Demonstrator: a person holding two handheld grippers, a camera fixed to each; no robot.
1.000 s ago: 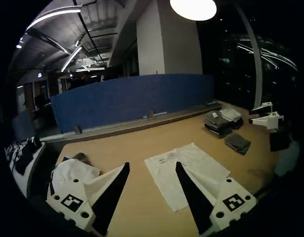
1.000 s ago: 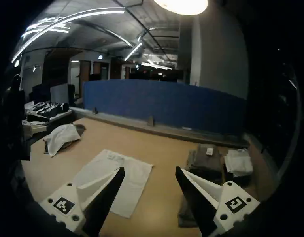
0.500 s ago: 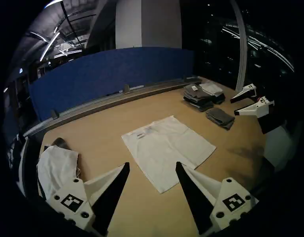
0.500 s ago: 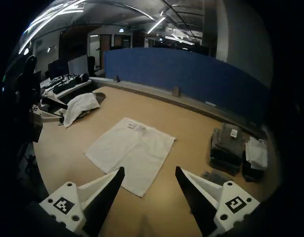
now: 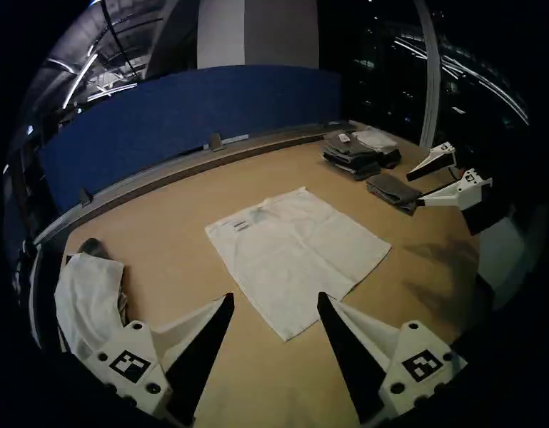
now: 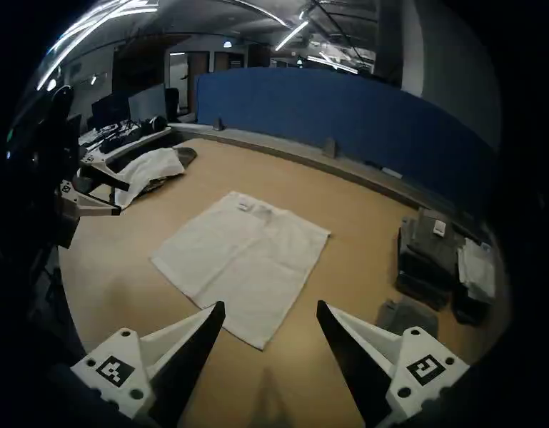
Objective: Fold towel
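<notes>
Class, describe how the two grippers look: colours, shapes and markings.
The left gripper and the right gripper match: each has two white, wedge-shaped fingers with black inner faces, tapering to points. Each finger's base carries a square black-and-white marker.

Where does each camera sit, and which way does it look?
Left gripper view: rides the left gripper, looking past its open fingers down at the flat white towel on the tan table; right gripper at far right.
Right gripper view: rides the right gripper, facing the same towel; left gripper at far left.
Both share the towel and blue partition wall.
</notes>
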